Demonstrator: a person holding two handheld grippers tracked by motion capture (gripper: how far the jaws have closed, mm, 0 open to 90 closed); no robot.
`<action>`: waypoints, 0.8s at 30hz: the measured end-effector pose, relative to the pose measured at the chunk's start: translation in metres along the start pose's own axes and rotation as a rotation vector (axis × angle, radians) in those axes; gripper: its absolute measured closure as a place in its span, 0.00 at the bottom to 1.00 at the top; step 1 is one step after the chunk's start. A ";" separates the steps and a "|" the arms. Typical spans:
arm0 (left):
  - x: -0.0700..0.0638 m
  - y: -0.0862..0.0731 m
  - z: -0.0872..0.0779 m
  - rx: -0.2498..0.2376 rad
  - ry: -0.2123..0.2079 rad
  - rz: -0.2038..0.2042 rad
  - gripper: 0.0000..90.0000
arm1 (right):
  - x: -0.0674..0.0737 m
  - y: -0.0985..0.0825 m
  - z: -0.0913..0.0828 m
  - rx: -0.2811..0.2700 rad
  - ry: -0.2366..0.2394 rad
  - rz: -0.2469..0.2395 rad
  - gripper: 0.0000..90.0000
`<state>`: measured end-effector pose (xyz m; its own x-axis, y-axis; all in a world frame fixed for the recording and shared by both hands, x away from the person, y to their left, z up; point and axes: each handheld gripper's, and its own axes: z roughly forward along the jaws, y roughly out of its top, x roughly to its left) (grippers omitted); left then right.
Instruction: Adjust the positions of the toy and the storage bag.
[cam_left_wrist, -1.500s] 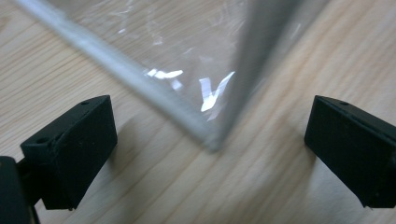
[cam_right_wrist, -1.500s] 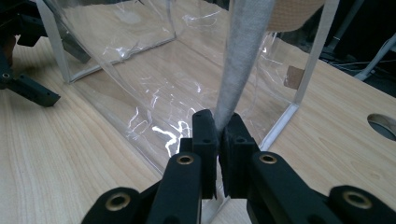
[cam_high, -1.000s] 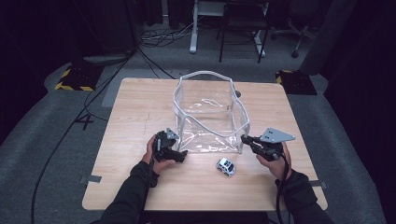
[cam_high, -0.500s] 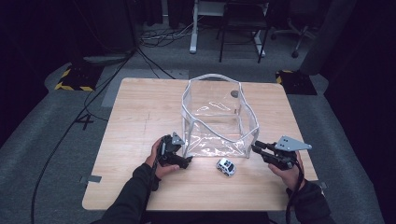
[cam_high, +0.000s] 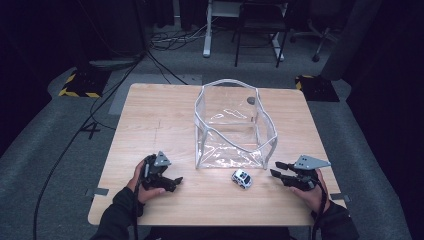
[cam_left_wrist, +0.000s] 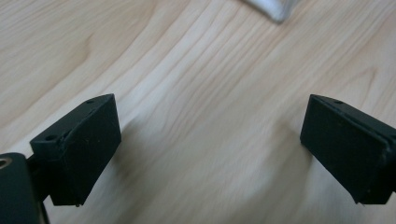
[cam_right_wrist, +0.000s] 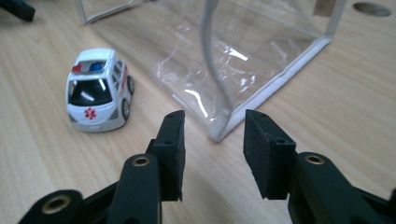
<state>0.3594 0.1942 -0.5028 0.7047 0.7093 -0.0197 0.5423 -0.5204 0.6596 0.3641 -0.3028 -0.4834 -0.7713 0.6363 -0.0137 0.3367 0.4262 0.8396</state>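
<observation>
Clear bag (cam_high: 232, 127), toy car (cam_high: 242, 178) (white), wooden table (cam_high: 155, 120)

A light wooden table (cam_high: 160, 120) is carrying a clear plastic bag (cam_high: 232, 127), standing open just ahead of the right gripper (cam_high: 278, 170), and a toy ambulance (cam_high: 242, 178) sitting to its left.

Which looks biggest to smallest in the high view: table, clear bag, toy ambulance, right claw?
1. Table
2. Clear bag
3. Right claw, together with its grey plate
4. Toy ambulance
All lie at a similar distance from the camera, so the order is safe.
</observation>
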 end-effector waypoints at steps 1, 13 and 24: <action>0.001 -0.004 -0.004 0.002 -0.002 -0.005 0.06 | 0.004 -0.002 0.004 0.021 0.013 -0.007 0.63; 0.006 -0.011 -0.010 0.009 0.005 -0.005 0.02 | 0.024 -0.004 0.016 0.064 0.122 -0.055 0.51; 0.006 -0.011 -0.009 0.013 0.004 -0.010 0.01 | 0.036 -0.005 0.027 0.126 0.148 -0.128 0.38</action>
<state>0.3538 0.2080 -0.5034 0.6974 0.7163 -0.0230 0.5549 -0.5193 0.6499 0.3494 -0.2652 -0.5028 -0.8800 0.4741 -0.0283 0.2883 0.5804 0.7616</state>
